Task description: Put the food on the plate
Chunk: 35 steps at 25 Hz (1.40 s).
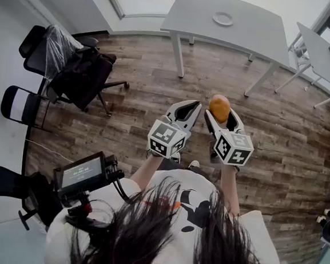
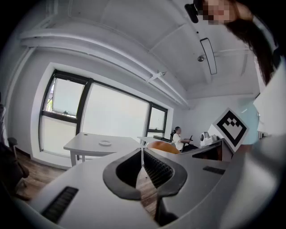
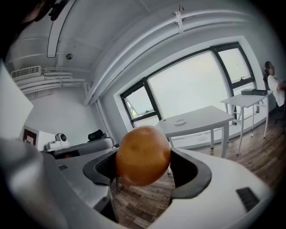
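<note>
Wooden floor (image 1: pixel 157 93) below; right claw (image 1: pixel 220 119) clamps orange food (image 1: pixel 219 107) (left claw (image 1: pixel 186 109) closed, empty).

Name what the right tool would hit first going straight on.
Probably the white table bearing the plate, though depth is unclear; only wood floor lies between. The right tool holds the orange food.

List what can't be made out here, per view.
- Head view: the plate on the far table is too small to tell if anything lies on it. The monitor text is too small to read.
- Left gripper view: the food is only a sliver, hidden behind the shut left gripper.
- Right gripper view: the food covers the pads of the right gripper, so the contact is hidden.
</note>
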Each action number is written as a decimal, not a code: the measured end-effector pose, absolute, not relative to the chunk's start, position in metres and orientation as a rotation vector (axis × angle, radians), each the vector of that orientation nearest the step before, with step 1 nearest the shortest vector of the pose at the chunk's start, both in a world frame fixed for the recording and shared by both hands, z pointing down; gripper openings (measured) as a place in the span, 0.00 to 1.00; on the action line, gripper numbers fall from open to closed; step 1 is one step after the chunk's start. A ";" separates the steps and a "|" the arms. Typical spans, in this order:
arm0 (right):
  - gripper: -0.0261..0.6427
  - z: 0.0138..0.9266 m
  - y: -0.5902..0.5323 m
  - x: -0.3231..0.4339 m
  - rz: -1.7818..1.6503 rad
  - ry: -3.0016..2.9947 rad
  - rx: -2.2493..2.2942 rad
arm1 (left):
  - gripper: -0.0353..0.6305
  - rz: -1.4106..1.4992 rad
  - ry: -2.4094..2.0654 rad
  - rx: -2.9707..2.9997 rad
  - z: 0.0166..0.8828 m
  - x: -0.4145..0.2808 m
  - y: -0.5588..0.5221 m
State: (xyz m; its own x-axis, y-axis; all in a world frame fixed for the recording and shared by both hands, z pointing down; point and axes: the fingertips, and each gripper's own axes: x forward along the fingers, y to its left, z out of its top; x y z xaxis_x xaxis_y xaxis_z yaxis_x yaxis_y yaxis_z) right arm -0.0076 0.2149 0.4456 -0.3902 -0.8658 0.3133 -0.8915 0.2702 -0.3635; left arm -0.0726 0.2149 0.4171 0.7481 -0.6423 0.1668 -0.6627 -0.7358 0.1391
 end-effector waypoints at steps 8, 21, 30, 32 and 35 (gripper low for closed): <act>0.58 0.447 0.216 -0.008 0.637 -2.437 1.686 | 0.06 0.172 -1.047 2.753 0.422 -0.072 0.215; 0.58 0.446 0.219 0.014 0.696 -2.510 1.662 | 0.06 0.176 -1.108 2.768 0.418 -0.052 0.218; 0.58 0.448 0.220 0.023 0.713 -2.507 1.648 | 0.06 0.182 -1.157 2.713 0.427 -0.058 0.218; 0.58 0.449 0.221 0.025 0.724 -2.504 1.650 | 0.06 0.205 -1.146 2.713 0.430 -0.055 0.220; 0.58 0.451 0.219 0.028 0.736 -2.502 1.650 | 0.06 0.221 -1.130 2.716 0.432 -0.049 0.222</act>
